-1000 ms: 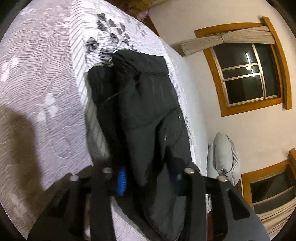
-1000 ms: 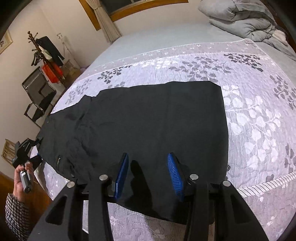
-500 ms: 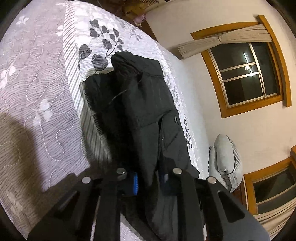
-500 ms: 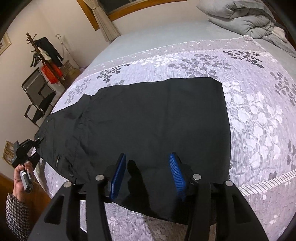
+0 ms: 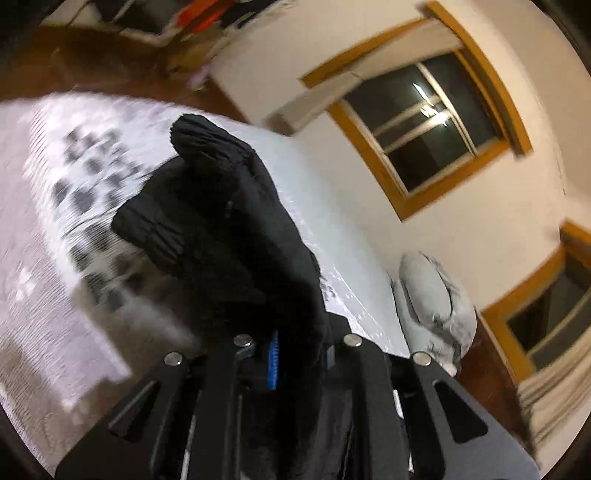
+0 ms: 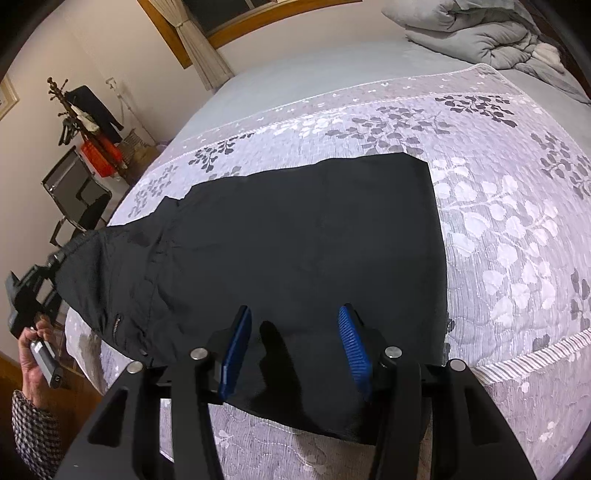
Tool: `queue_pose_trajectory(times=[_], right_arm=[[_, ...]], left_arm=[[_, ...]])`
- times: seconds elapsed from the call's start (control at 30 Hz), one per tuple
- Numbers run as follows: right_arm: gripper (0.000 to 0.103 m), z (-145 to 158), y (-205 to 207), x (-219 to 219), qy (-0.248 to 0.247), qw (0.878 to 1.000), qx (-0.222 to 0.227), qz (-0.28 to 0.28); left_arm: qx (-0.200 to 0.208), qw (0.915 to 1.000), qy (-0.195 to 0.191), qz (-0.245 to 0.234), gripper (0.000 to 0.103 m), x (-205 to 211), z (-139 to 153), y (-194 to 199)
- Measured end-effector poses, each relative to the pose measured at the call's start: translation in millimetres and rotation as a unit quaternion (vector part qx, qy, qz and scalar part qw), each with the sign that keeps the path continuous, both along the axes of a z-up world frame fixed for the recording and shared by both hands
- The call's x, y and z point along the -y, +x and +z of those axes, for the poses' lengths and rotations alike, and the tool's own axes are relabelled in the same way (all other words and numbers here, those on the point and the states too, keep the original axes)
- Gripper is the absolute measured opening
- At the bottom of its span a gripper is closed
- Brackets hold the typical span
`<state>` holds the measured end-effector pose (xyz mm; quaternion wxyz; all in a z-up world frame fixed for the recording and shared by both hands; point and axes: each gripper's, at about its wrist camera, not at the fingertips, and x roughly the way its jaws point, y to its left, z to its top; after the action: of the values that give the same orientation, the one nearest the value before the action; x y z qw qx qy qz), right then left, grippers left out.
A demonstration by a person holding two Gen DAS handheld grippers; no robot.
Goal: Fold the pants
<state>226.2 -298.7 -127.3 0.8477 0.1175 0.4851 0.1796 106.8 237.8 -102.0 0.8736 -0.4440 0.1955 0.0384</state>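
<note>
While the left tongs [image 5: 295, 354] pinch the waist end of the black pants [image 6: 295, 251], the right tongs [image 6: 295, 343] hang released over the leg end.

Seen from the left wrist, the pants [image 5: 229, 221] bunch up ahead of the clenched tongs and rise off the bed [image 5: 33, 258], with the elastic waistband hanging just to the left of the fold; the picture is blurred. Seen from the right wrist, the pants lie spread flat on the flowered bedspread [image 6: 517, 240] ahead of and beneath the right tongs, whose blue pads [image 6: 352, 347] stand apart with only cloth below them, not pressed. Far to their left, a hand [image 6: 35, 343] grips the left tongs [image 6: 55, 256] at the bed's edge, where the waist is lifted. A grey quilt [image 6: 480, 33] lies far ahead to the right.
</note>
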Motion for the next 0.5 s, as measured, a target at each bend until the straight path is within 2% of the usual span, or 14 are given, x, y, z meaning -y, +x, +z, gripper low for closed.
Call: queue_pose_trajectory(times=[0.13,0.2,0.37,0.43,0.5], right_arm=[[0.050,0,-1,3,0.006,1.000,0.000,-0.003],[0.050,0,-1,4,0.009,1.000,0.001,-0.005],[0.050,-1,-2,13,0.020,1.000,0.002,-0.014],[0.050,-1,-3,17,0.024,1.000,0.002,-0.019],[0.050,0,-3,22,0.028,0.999,0.004,-0.023]], left_arm=[[0.012,0.9964,0.070,-0.046,0.014,38,30,17],[0.018,0.9910,0.104,-0.081,0.015,64,43,25],[0.019,0.9664,0.190,-0.172,0.016,133,60,39],[0.012,0.9560,0.216,-0.198,0.017,155,60,41],[0.003,0.9489,0.229,-0.216,0.017,169,58,45]])
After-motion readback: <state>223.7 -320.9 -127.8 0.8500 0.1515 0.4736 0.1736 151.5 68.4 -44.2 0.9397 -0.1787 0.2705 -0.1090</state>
